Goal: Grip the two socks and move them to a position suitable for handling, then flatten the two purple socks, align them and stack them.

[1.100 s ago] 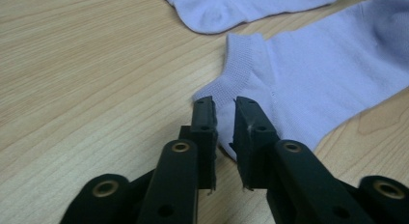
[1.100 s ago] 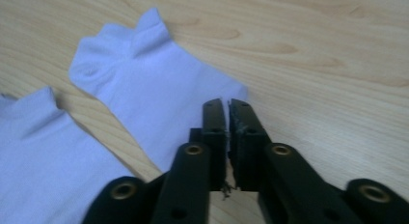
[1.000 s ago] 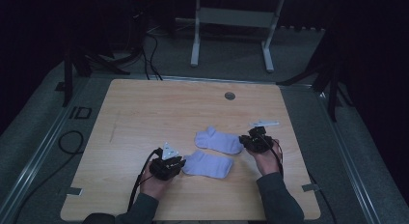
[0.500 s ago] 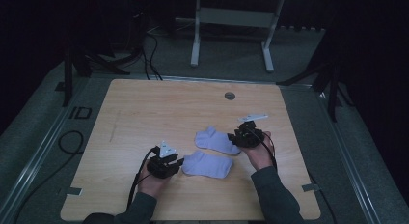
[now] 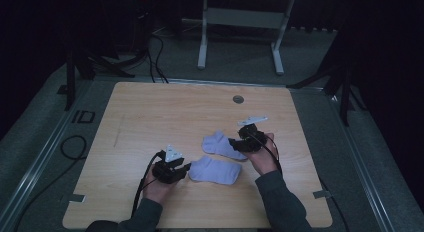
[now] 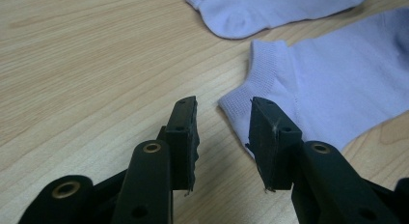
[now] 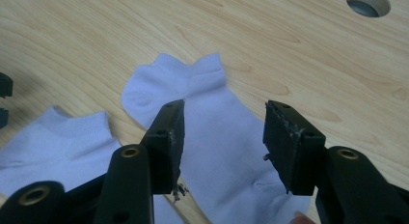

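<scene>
Near the table's (image 5: pixel 150 117) front edge two pale ankle socks lie flat, long axes roughly left-right. Left gripper (image 6: pixel 223 132), jaws just been opening, nothing between, sits at near sock's (image 5: pixel 214 170) cuff. Right gripper (image 7: pixel 223 137), also opening, hovers over far sock (image 5: pixel 222 145).

Soft matt knit socks (image 7: pixel 226 137) on smooth, perhaps laminated, wood-grain table (image 5: pixel 150 112)
</scene>
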The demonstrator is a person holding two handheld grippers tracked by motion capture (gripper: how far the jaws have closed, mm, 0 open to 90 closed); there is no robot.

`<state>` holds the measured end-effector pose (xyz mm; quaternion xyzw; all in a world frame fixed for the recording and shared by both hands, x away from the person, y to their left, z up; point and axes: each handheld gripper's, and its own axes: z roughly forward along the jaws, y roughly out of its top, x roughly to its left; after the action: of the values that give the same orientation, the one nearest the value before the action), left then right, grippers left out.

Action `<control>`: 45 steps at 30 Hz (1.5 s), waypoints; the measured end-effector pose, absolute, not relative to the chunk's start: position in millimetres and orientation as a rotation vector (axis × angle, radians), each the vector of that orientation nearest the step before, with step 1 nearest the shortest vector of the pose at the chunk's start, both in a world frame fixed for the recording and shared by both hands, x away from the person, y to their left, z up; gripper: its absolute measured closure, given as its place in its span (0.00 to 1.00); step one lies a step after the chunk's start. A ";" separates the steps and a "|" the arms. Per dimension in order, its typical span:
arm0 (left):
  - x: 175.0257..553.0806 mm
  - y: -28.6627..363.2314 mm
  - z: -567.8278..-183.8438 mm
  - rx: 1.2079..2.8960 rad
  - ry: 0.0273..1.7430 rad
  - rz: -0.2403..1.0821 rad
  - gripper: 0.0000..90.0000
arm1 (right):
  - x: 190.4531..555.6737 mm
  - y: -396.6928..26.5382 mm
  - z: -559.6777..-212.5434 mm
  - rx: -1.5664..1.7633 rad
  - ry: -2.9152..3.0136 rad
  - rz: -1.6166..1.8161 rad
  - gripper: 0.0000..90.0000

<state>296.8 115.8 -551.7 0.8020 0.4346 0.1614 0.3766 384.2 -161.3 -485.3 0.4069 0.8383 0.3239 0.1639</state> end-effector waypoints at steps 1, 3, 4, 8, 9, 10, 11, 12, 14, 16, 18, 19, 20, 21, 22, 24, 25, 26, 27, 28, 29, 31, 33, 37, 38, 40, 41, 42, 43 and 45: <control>296.8 115.9 -551.8 2.052 1.111 0.413 0.69 | 384.7 -160.6 -484.8 1.153 2.393 0.922 0.54; 296.8 116.0 -551.7 2.051 1.112 0.411 0.69 | 385.6 -158.4 -484.2 1.149 2.397 0.917 0.54; 296.9 116.2 -551.6 2.051 1.112 0.412 0.69 | 386.3 -157.1 -484.2 1.144 2.401 0.917 0.54; 297.7 116.8 -551.2 2.050 1.109 0.414 0.69 | 388.2 -150.1 -484.5 1.110 2.423 0.905 0.53; 297.6 116.7 -551.2 2.048 1.112 0.411 0.69 | 388.9 -148.1 -484.8 1.091 2.432 0.903 0.54; 297.6 116.6 -551.3 2.048 1.113 0.410 0.69 | 390.1 -146.4 -485.7 1.075 2.441 0.899 0.54; 297.4 116.3 -551.5 2.048 1.113 0.409 0.69 | 391.4 -144.7 -486.7 1.064 2.448 0.892 0.54; 297.3 116.1 -551.6 2.049 1.113 0.409 0.69 | 392.8 -143.1 -487.7 1.052 2.457 0.888 0.54; 297.4 115.5 -552.0 2.049 1.113 0.409 0.68 | 395.9 -140.4 -489.9 1.039 2.463 0.872 0.54; 297.6 115.0 -552.4 2.051 1.111 0.411 0.68 | 399.2 -137.8 -492.5 1.019 2.475 0.863 0.55; 297.3 114.3 -552.5 2.049 1.113 0.413 0.68 | 402.1 -135.8 -495.0 1.012 2.491 0.867 0.57; 297.3 114.2 -552.6 2.051 1.112 0.411 0.68 | 403.3 -134.9 -496.2 1.009 2.497 0.872 0.58; 297.4 114.0 -552.8 2.051 1.115 0.410 0.68 | 404.3 -133.9 -497.2 1.001 2.506 0.875 0.61; 297.5 113.9 -552.9 2.052 1.115 0.410 0.67 | 405.3 -132.4 -498.5 0.994 2.508 0.875 0.62; 297.6 113.8 -553.0 2.050 1.116 0.408 0.67 | 406.3 -130.9 -499.8 0.991 2.511 0.872 0.63; 297.6 113.8 -553.1 2.052 1.114 0.408 0.67 | 407.5 -129.2 -501.3 0.985 2.513 0.873 0.63; 297.6 113.8 -553.1 2.054 1.114 0.408 0.67 | 409.2 -125.2 -504.3 0.971 2.526 0.870 0.64; 297.5 113.8 -553.1 2.053 1.114 0.408 0.67 | 410.0 -123.3 -505.7 0.962 2.530 0.866 0.64; 297.4 113.8 -553.0 2.051 1.113 0.407 0.67 | 410.7 -120.6 -507.5 0.957 2.539 0.861 0.64; 297.5 113.8 -553.0 2.050 1.114 0.406 0.67 | 411.8 -117.5 -509.9 0.943 2.549 0.853 0.64; 297.6 114.0 -553.1 2.051 1.114 0.405 0.67 | 412.6 -115.7 -511.3 0.935 2.555 0.847 0.64; 297.6 114.1 -553.1 2.051 1.118 0.404 0.67 | 415.4 -111.8 -515.0 0.916 2.563 0.836 0.64; 297.6 114.0 -553.1 2.050 1.118 0.405 0.67 | 417.6 -109.8 -517.5 0.912 2.573 0.835 0.64; 297.4 114.3 -552.9 2.046 1.119 0.407 0.67 | 426.0 -102.5 -527.8 0.904 2.627 0.841 0.59; 297.5 114.3 -552.9 2.049 1.119 0.407 0.67 | 427.2 -101.4 -530.1 0.903 2.637 0.834 0.57; 297.4 114.4 -552.9 2.048 1.117 0.407 0.67 | 428.6 -100.4 -533.0 0.906 2.649 0.828 0.56; 297.4 114.6 -552.8 2.050 1.116 0.408 0.67 | 431.5 -99.0 -540.3 0.918 2.672 0.796 0.55; 297.3 114.8 -552.6 2.050 1.116 0.408 0.66 | 432.4 -98.6 -543.2 0.926 2.679 0.784 0.54; 297.2 115.0 -552.4 2.049 1.117 0.408 0.67 | 433.2 -99.5 -544.0 0.946 2.671 0.816 0.54; 297.3 115.3 -552.3 2.048 1.117 0.409 0.66 | 433.7 -99.9 -544.0 0.950 2.671 0.818 0.54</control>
<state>297.3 115.3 -552.3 0.8009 0.4368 0.1599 0.3770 433.7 -99.9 -544.0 0.3204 0.9011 0.2761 0.0954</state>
